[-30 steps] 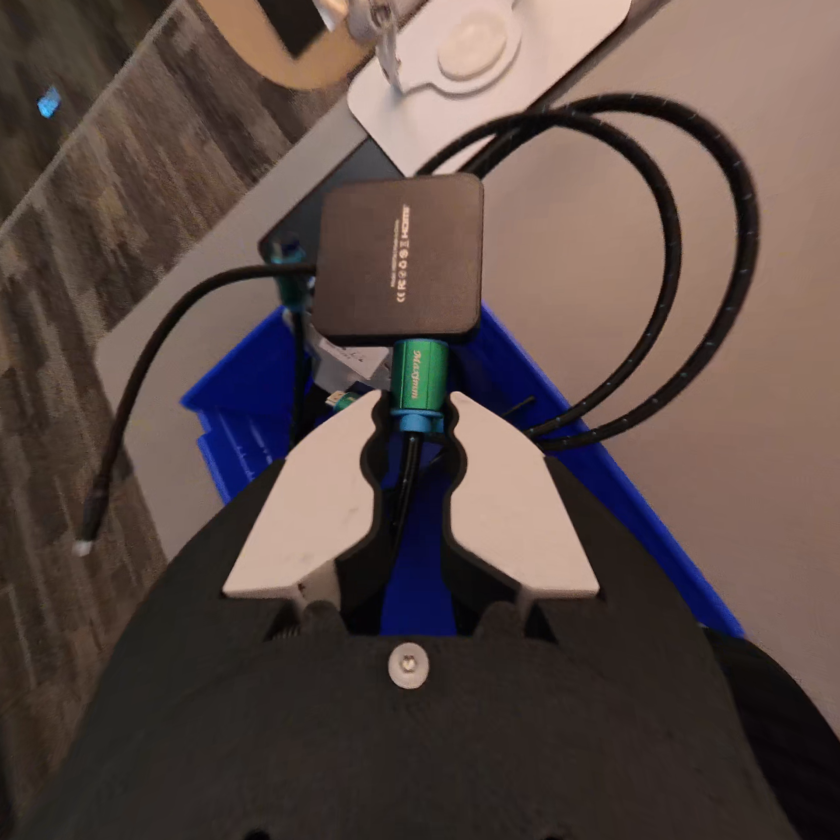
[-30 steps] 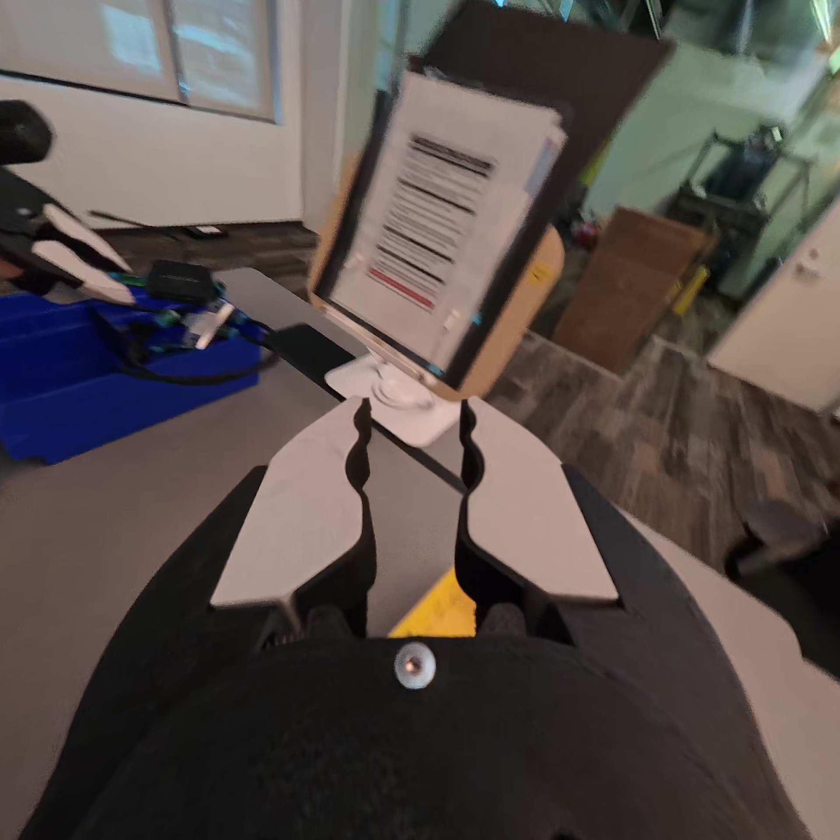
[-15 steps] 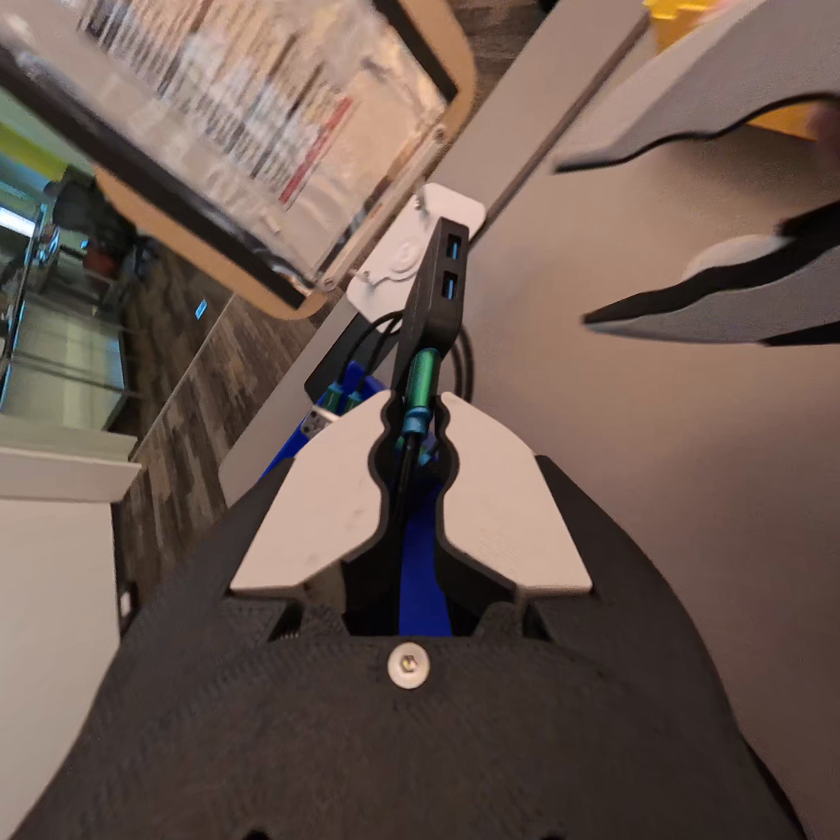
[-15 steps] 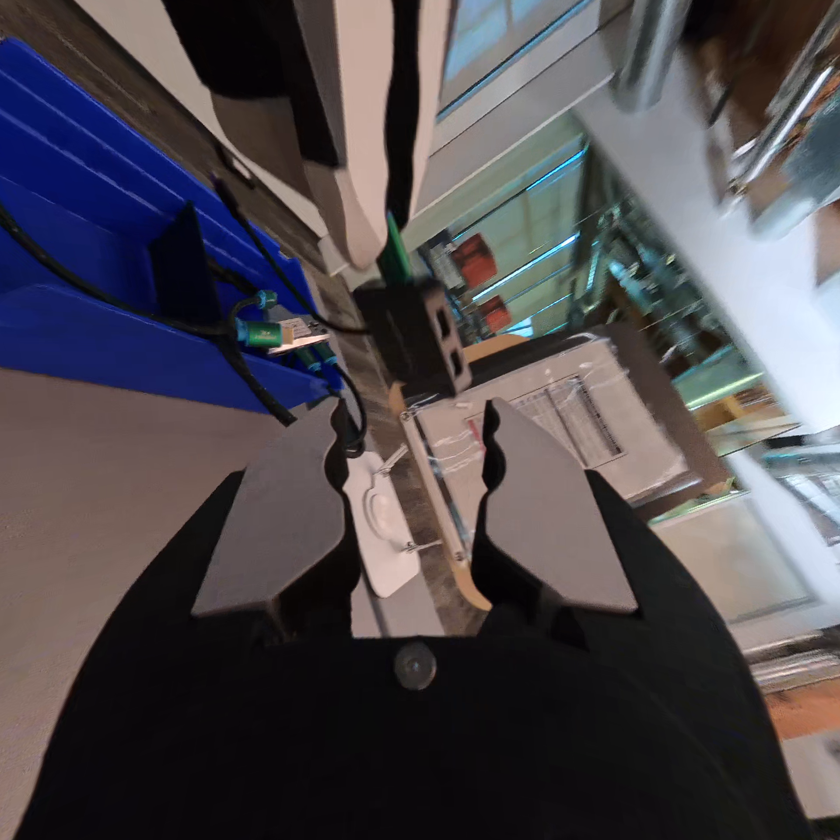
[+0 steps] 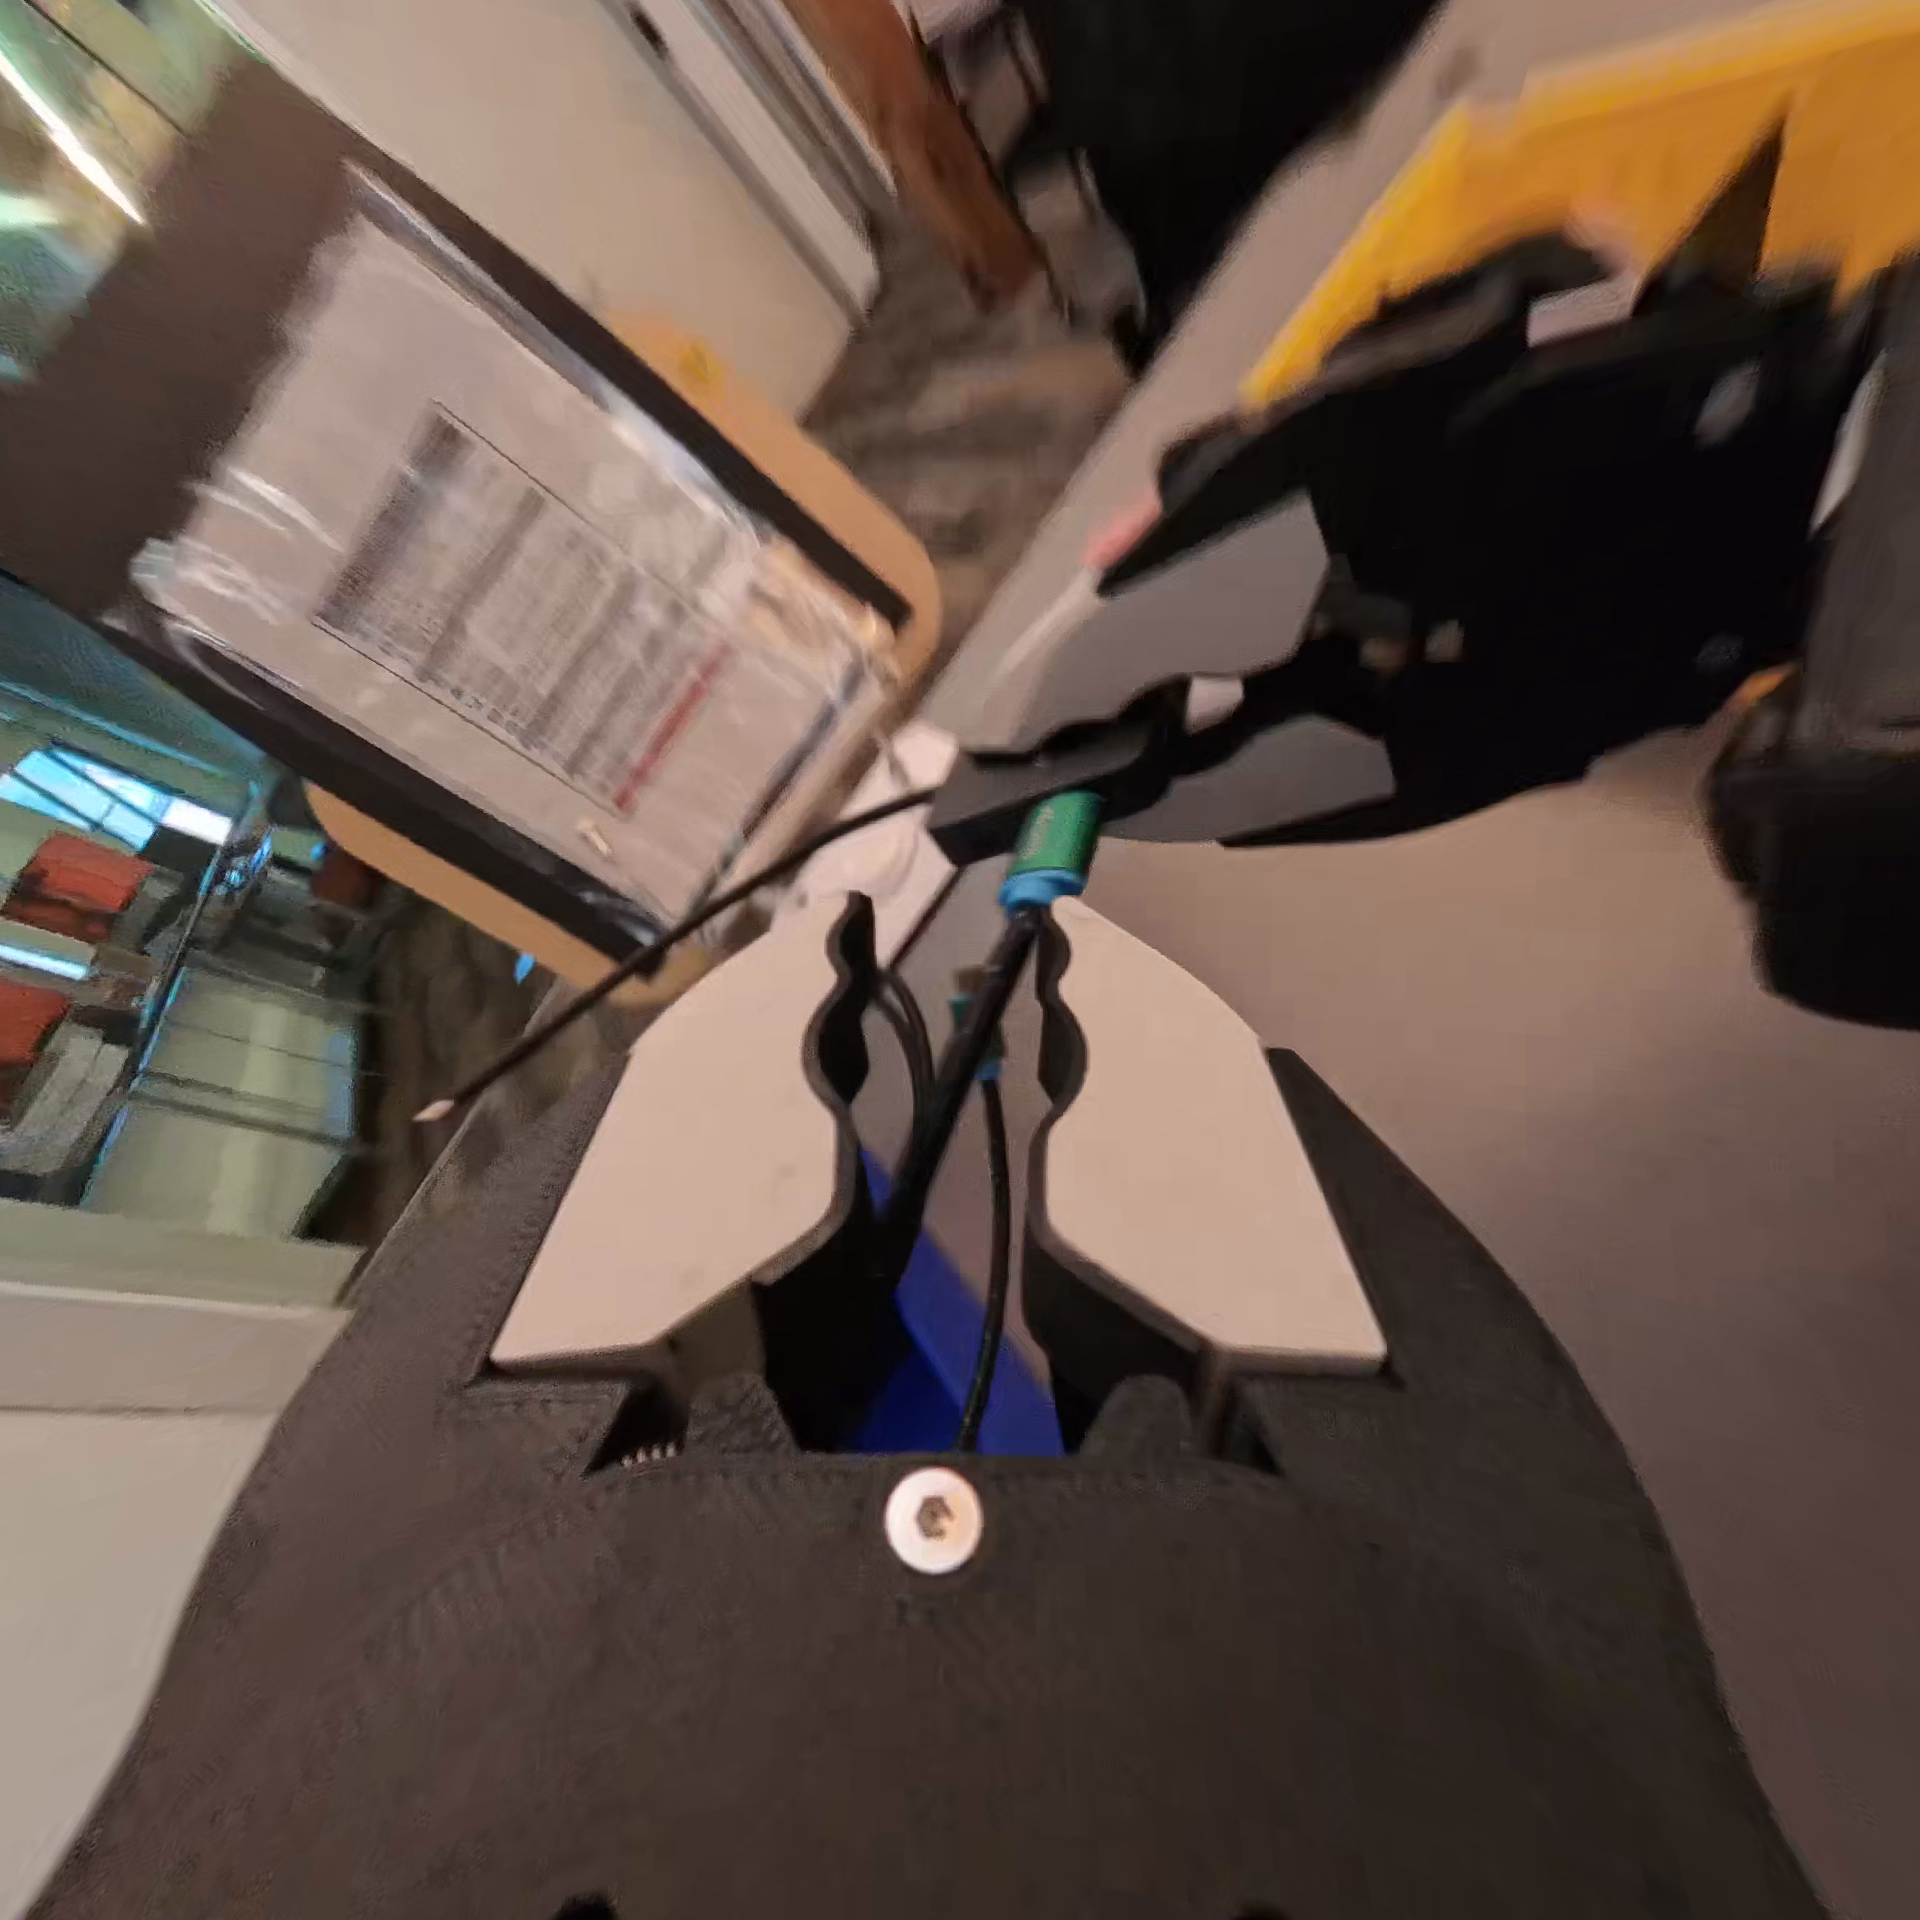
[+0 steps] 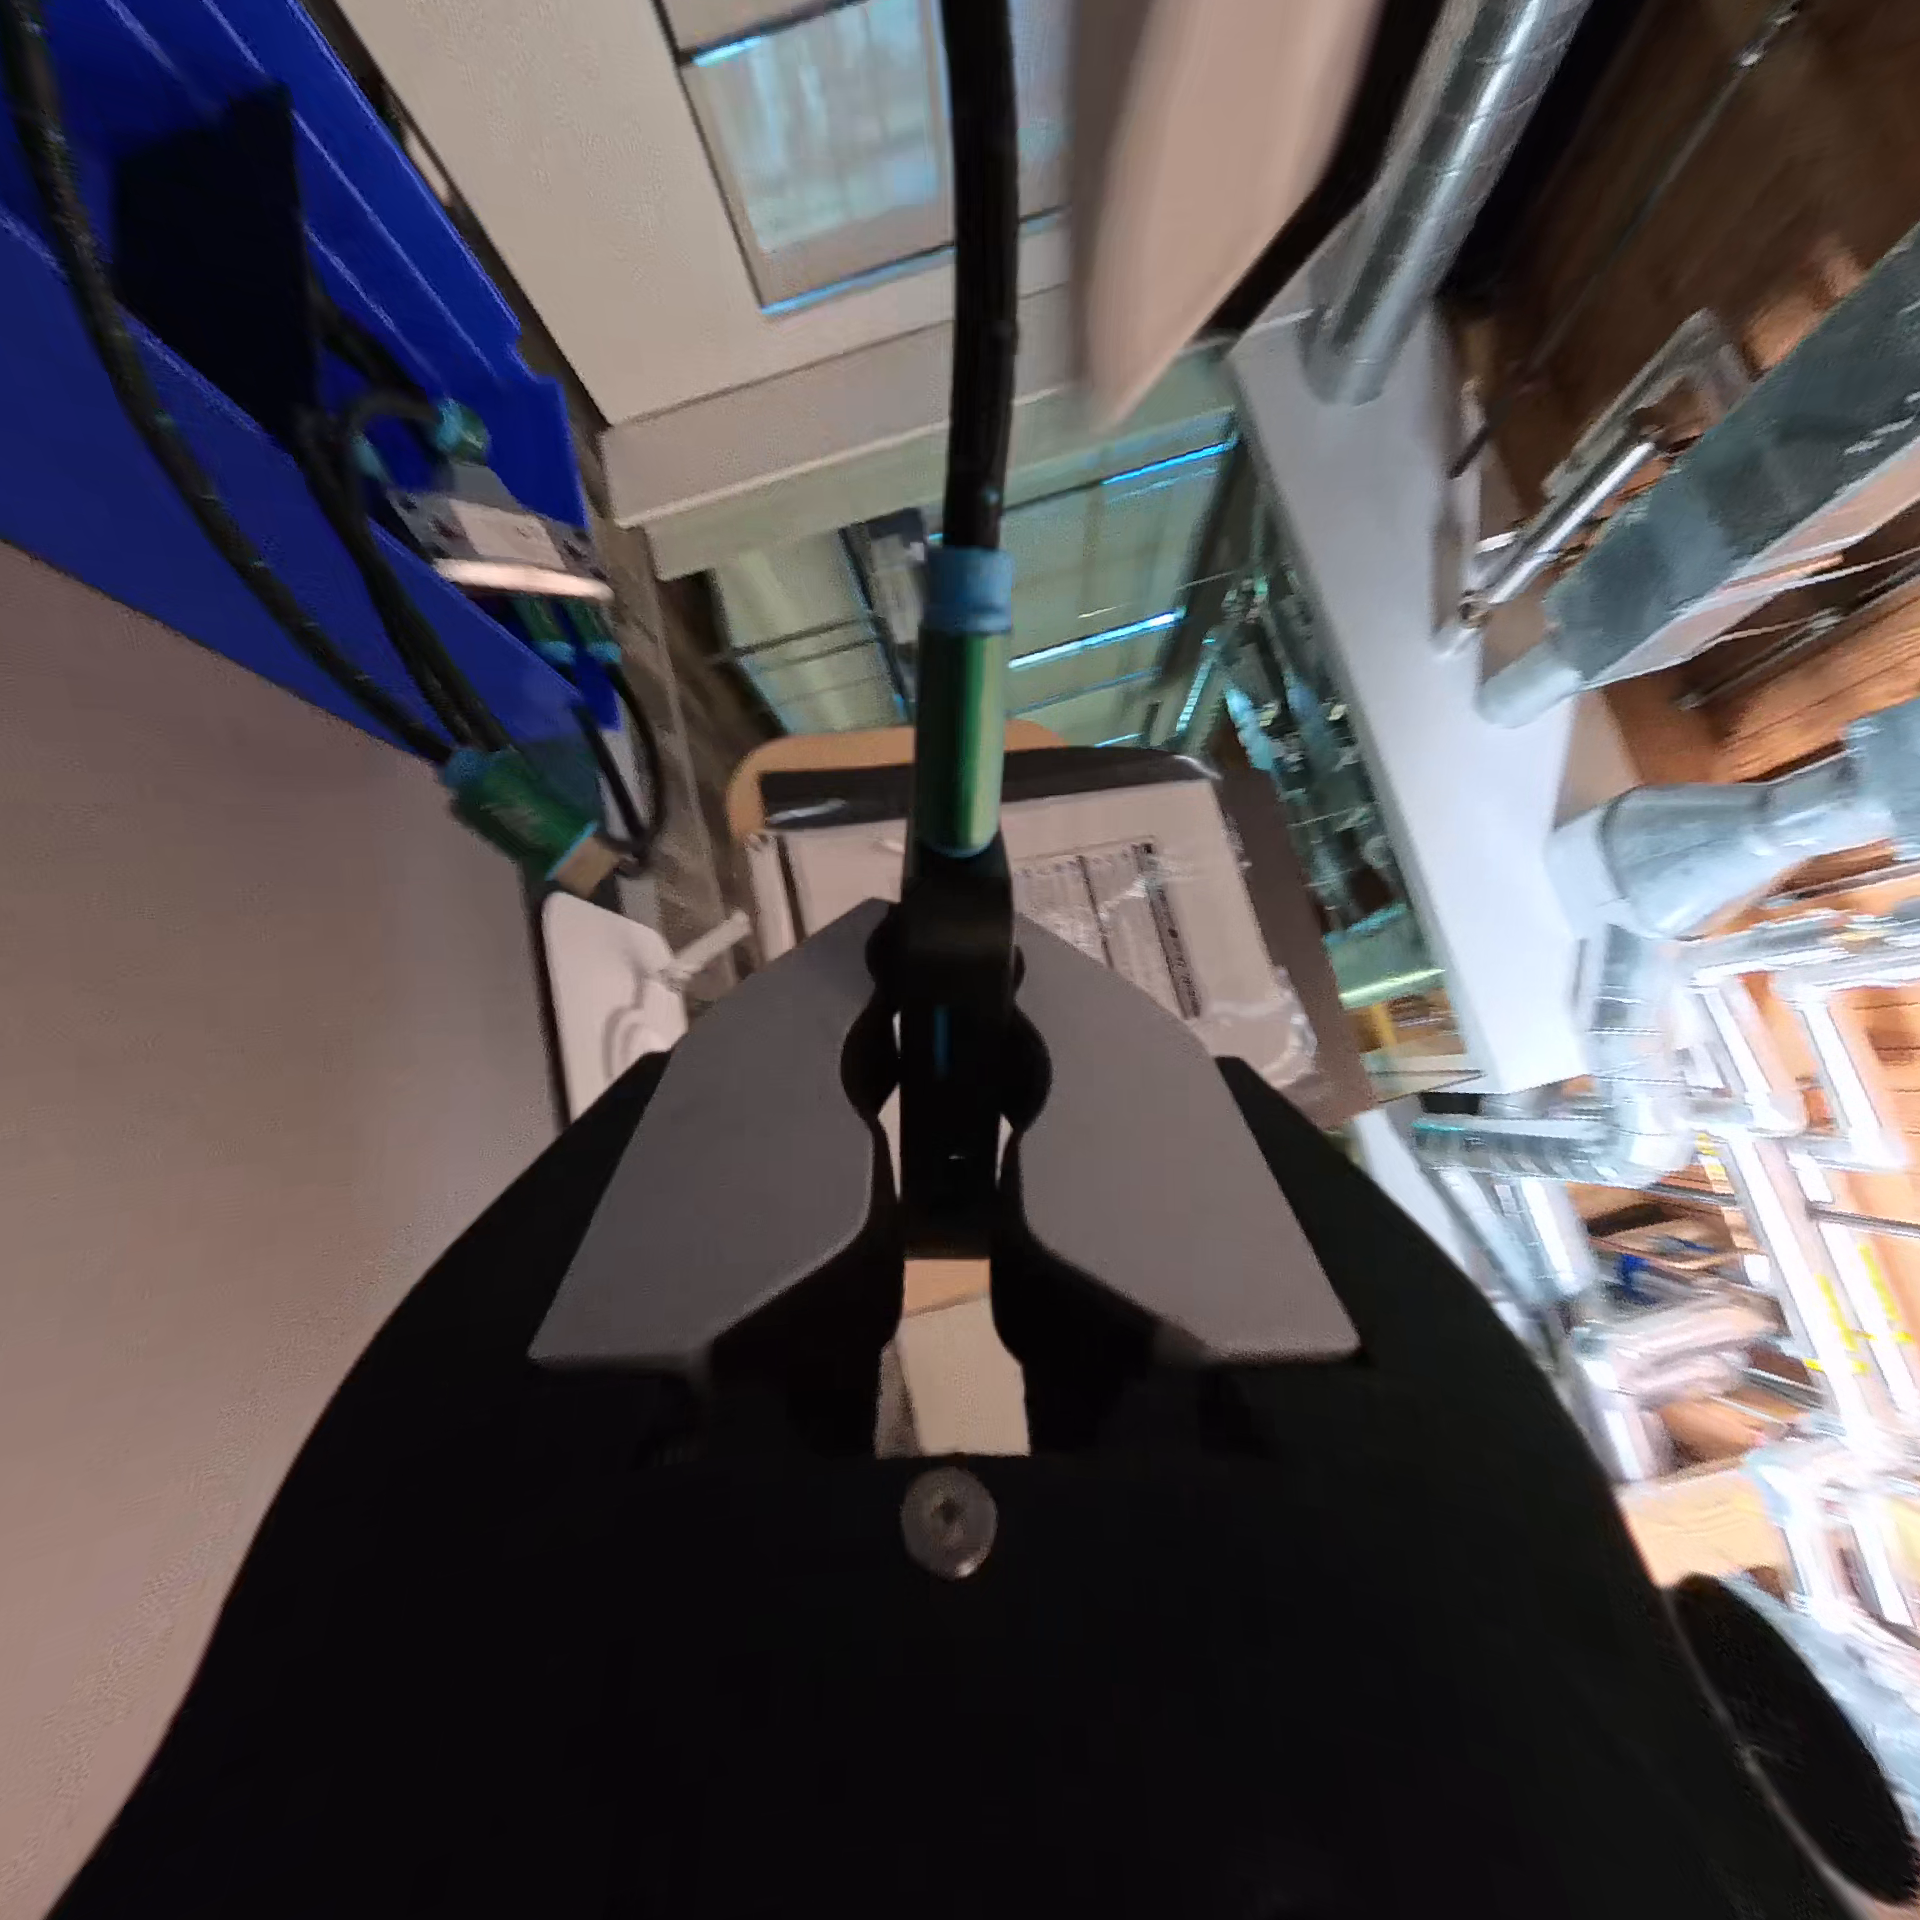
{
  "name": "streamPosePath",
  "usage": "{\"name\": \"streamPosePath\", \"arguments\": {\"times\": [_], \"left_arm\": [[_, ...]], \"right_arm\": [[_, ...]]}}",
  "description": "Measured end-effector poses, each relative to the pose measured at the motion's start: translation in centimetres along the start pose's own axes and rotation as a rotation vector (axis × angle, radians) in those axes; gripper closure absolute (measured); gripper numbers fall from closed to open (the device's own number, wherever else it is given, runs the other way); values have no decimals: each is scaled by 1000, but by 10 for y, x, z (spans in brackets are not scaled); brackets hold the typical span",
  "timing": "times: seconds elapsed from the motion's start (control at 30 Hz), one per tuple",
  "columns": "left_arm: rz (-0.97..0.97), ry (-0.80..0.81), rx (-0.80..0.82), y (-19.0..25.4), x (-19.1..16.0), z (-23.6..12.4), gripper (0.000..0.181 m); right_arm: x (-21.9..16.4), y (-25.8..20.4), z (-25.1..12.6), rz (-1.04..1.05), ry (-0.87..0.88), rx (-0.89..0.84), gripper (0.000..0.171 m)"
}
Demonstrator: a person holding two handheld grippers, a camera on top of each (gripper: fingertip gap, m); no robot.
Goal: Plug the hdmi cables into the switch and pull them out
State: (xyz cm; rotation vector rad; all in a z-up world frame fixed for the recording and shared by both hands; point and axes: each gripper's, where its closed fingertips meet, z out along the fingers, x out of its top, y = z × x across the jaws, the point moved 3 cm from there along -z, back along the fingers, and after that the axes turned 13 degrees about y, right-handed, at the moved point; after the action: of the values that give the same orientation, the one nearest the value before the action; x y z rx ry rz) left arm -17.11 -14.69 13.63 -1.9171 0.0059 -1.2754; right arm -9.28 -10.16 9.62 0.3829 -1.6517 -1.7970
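The black HDMI switch [image 6: 951,940] sits edge-on between the fingers of my right gripper [image 6: 943,925], which is shut on it. A green HDMI plug [image 6: 961,727] is plugged into the switch's far end, and its black cable [image 6: 977,312] runs away from it. In the left wrist view the switch [image 5: 997,800] and the plug [image 5: 1055,836] are just beyond my left gripper [image 5: 951,920]. The left gripper is open, and the cable [image 5: 966,1039] runs loosely between its fingers. The right gripper [image 5: 1091,764] reaches in from the right.
A blue bin [image 6: 156,436] holds more cables with green plugs [image 6: 520,800]. A tablet on a white stand [image 5: 540,582] is at the table's far edge. A yellow object [image 5: 1558,187] lies beyond the right gripper. A thin black cable [image 5: 623,966] hangs off the grey table [image 5: 1507,1143].
My right gripper has closed on the switch. My left gripper has opened and let go of the green plug, which stays plugged in. Both views have swung round.
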Motion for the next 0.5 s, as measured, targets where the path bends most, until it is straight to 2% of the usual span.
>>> {"name": "streamPosePath", "arguments": {"times": [0.1, 0.17, 0.23, 0.33, 0.43, 0.5], "left_arm": [[-165, 309, 110, -34, 28, -35, 155], [-309, 436, 101, -54, 27, -54, 161], [-449, 486, -93, -53, 20, -55, 149], [-704, 430, -471, -37, 4, -37, 126], [-950, 338, -761, -20, -2, -19, 131], [-982, 242, -853, -3, -9, -7, 134]], "right_arm": [[-12, 4, -13, -133, 64, -28, 157], [-5, 6, -22, -232, 159, -67, 157], [8, 6, -27, -238, 243, -76, 157], [38, 8, -33, -293, 370, -127, 157], [54, 13, -38, -473, 361, -238, 157], [57, 14, -38, -551, 346, -273, 157]]}}
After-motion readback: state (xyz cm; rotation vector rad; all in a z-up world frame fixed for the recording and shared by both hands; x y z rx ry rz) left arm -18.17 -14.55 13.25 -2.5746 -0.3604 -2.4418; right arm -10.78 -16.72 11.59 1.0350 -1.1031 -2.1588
